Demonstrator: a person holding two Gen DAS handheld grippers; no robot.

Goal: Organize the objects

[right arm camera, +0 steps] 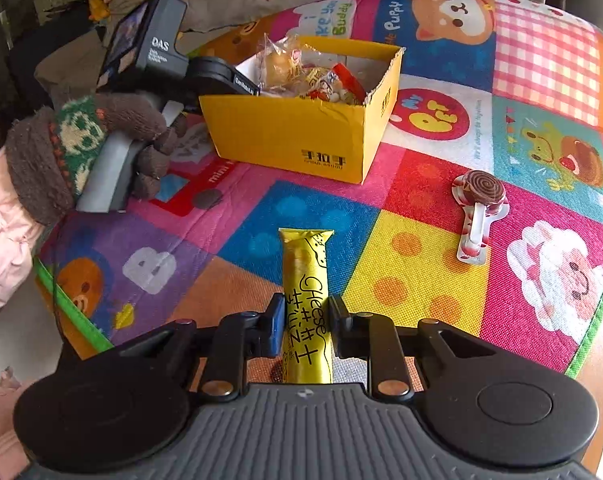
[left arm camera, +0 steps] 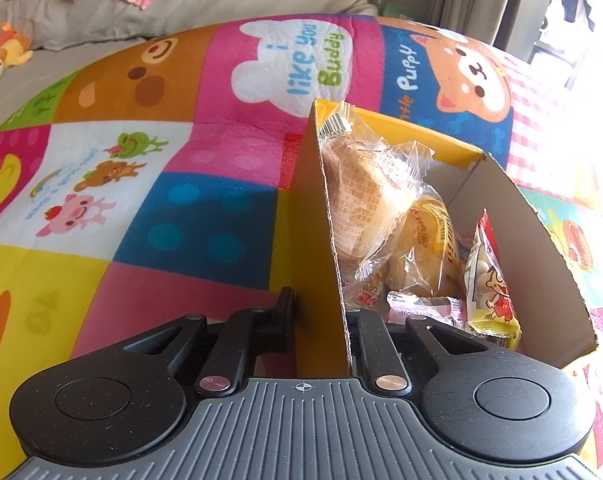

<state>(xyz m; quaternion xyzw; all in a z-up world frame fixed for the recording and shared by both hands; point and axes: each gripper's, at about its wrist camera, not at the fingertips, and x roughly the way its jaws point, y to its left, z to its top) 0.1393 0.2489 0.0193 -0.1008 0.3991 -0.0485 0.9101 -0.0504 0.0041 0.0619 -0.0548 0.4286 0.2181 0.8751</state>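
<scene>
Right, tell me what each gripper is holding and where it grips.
The left gripper clamps the yellow box by its side wall, at the rim. The right gripper holds the gold cheese stick packet near its lower end, across its width.

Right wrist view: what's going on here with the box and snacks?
A person with a gripper in each gloved hand is tidying snacks into a yellow box on a colourful play mat. The left gripper is clamped on the box's wall, steadying it. The right gripper has its jaws around a gold cheese stick lying on the mat, pads against its sides. A lollipop lies loose on the mat. The box already holds several wrapped snacks.
</scene>
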